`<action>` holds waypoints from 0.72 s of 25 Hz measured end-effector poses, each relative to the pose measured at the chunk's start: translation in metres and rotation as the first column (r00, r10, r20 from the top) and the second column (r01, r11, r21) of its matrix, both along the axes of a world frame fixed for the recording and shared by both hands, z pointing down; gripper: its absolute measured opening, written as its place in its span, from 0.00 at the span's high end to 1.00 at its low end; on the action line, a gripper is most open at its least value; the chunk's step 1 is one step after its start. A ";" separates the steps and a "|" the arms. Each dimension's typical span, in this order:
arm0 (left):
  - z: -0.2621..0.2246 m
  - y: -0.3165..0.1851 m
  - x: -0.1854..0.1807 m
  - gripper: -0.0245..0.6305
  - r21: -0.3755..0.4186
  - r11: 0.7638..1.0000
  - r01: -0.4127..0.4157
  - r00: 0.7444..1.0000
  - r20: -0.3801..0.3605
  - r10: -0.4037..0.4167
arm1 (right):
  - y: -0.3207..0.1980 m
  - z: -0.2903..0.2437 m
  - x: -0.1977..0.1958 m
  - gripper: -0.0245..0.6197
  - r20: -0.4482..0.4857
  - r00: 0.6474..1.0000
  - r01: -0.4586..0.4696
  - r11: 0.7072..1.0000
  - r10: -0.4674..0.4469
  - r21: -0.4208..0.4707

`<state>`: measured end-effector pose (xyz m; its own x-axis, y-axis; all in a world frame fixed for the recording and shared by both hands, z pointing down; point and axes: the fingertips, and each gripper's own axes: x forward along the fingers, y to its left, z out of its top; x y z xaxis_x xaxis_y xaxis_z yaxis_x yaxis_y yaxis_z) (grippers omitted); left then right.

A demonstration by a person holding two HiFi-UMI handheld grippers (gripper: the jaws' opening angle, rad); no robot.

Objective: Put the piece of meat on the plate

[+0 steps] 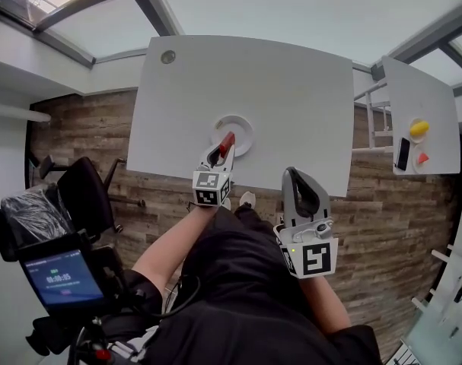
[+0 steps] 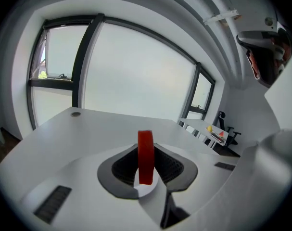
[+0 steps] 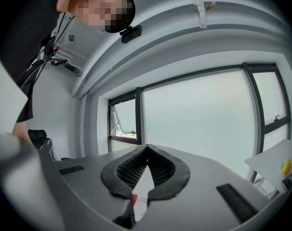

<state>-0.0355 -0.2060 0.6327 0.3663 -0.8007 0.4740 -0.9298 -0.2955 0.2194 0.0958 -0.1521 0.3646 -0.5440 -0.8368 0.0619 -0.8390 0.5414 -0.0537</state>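
A white round plate (image 1: 241, 131) lies near the front edge of the white table (image 1: 291, 105). My left gripper (image 1: 225, 146) is shut on a flat red piece of meat (image 1: 227, 143), which it holds on edge over the plate's near rim. In the left gripper view the meat (image 2: 146, 155) stands upright between the dark ribbed pads (image 2: 171, 166). My right gripper (image 1: 297, 176) hangs in front of the table's edge, to the right of the plate, pointing level. Its jaws meet at the tips, with nothing in them (image 3: 146, 150).
A second white table (image 1: 428, 105) stands at the right, bearing a yellow object (image 1: 418, 128), a small orange piece (image 1: 422, 158) and a dark phone (image 1: 403, 153). A black office chair (image 1: 86, 196) is left of the person. The main table has a cable grommet (image 1: 167, 56) at its far left corner.
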 end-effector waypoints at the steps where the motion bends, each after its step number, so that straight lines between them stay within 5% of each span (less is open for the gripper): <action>1: 0.005 -0.001 0.003 0.82 -0.004 1.000 -0.010 1.000 0.004 0.010 | 0.001 0.002 0.000 0.96 -0.006 1.000 0.001 1.000 -0.001 -0.004; 18: 0.064 -0.008 0.024 0.82 -0.127 0.981 -0.150 0.987 0.043 0.156 | 0.004 0.008 -0.011 0.96 -0.094 0.995 0.044 0.999 -0.042 0.024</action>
